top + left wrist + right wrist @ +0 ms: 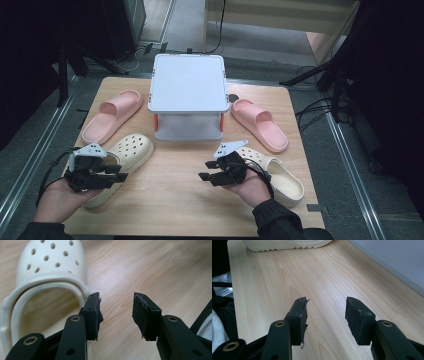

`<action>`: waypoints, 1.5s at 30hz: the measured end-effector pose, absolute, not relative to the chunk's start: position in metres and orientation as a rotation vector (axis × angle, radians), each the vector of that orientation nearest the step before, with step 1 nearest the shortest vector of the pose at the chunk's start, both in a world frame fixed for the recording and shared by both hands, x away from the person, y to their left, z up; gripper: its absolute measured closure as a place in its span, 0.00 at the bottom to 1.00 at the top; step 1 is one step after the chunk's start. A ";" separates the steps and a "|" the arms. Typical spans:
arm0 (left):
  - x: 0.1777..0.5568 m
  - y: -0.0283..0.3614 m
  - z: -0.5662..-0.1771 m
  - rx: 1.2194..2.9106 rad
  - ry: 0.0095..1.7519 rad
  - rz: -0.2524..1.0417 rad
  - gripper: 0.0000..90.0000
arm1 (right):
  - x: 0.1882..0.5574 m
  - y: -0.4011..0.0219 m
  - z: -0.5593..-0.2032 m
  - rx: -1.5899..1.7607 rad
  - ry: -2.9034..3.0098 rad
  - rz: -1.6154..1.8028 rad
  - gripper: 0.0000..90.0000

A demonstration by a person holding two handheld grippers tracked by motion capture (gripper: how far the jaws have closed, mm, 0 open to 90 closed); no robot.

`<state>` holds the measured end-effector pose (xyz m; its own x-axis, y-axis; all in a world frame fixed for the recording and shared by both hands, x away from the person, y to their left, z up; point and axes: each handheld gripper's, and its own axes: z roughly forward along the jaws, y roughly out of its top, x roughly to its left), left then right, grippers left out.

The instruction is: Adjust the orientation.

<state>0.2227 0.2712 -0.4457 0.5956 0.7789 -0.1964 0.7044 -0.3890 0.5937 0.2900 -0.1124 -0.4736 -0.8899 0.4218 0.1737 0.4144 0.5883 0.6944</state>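
The wooden table [185,175] carries a white two-tier rack [188,82] at the far middle, with a pink slide on its left [112,115] and a second pink slide on its right [259,124]. Nearer to me lie two cream clogs, one on each side.

Step in hand, as I judge it: approach to the left cream clog [125,160], which lies at the near left of the table, toe pointing away from me and toward the rack. My left claw [116,174] hovers just beside its inner rim. In the left gripper view the jaws stand apart over bare wood, nothing between them, the clog's heel opening [47,305] just left of the left pad. State: released.

My right claw [209,177] rests over open table near the right cream clog [277,175], which lies behind my hand. Jaws apart, empty. State: released.

Next move, by my estimate:
1. Shift the left claw sideways so that one pad enters the clog's opening and the other stays outside the side wall.
2. Clamp on that wall.
3. Lift level; the rim is soft and may flex, so grip deep.
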 end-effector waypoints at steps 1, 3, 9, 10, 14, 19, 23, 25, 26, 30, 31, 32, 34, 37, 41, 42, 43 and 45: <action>0.222 0.273 -0.446 2.170 1.178 0.154 0.64 | 0.290 -0.112 -0.474 0.735 2.791 1.216 0.58; 0.221 0.277 -0.446 2.159 1.202 0.169 0.63 | 0.290 -0.112 -0.474 0.737 2.791 1.210 0.58; 0.229 0.287 -0.458 2.145 1.289 0.184 0.63 | 0.291 -0.113 -0.475 0.737 2.782 1.191 0.58; 0.231 0.287 -0.461 2.145 1.292 0.179 0.63 | 0.291 -0.113 -0.475 0.743 2.785 1.189 0.58; 0.239 0.283 -0.469 2.161 1.293 0.158 0.67 | 0.290 -0.113 -0.476 0.747 2.784 1.183 0.58; 0.247 0.281 -0.474 2.151 1.283 0.105 0.78 | 0.290 -0.112 -0.476 0.738 2.785 1.186 0.59; 0.253 0.281 -0.472 2.156 1.300 0.123 0.84 | 0.288 -0.113 -0.478 0.743 2.786 1.181 0.59; 0.252 0.280 -0.470 2.156 1.304 0.149 0.85 | 0.288 -0.113 -0.478 0.741 2.788 1.178 0.59; 0.252 0.279 -0.466 2.173 1.309 0.179 0.86 | 0.286 -0.112 -0.480 0.739 2.795 1.172 0.60; 0.252 0.280 -0.463 2.175 1.313 0.184 0.86 | 0.283 -0.111 -0.481 0.717 2.796 1.170 0.60; 0.252 0.281 -0.461 2.167 1.313 0.194 0.86 | 0.283 -0.111 -0.481 0.716 2.795 1.172 0.60; 0.250 0.284 -0.455 2.142 1.310 0.215 0.86 | 0.283 -0.112 -0.481 0.718 2.794 1.177 0.60; 0.248 0.284 -0.452 2.130 1.303 0.226 0.86 | 0.283 -0.112 -0.480 0.720 2.790 1.186 0.60; 0.245 0.274 -0.441 2.114 1.253 0.242 0.86 | 0.284 -0.115 -0.478 0.758 2.773 1.238 0.60; 0.245 0.251 -0.435 2.145 1.177 0.222 0.86 | 0.285 -0.119 -0.476 0.776 2.754 1.263 0.60; 0.245 0.251 -0.435 2.145 1.177 0.222 0.86 | 0.285 -0.119 -0.476 0.784 2.751 1.265 0.60; 0.245 0.246 -0.435 2.150 1.164 0.218 0.86 | 0.285 -0.119 -0.476 0.784 2.751 1.265 0.60; 0.248 0.232 -0.436 2.170 1.133 0.195 0.86 | 0.285 -0.120 -0.476 0.784 2.748 1.268 0.60</action>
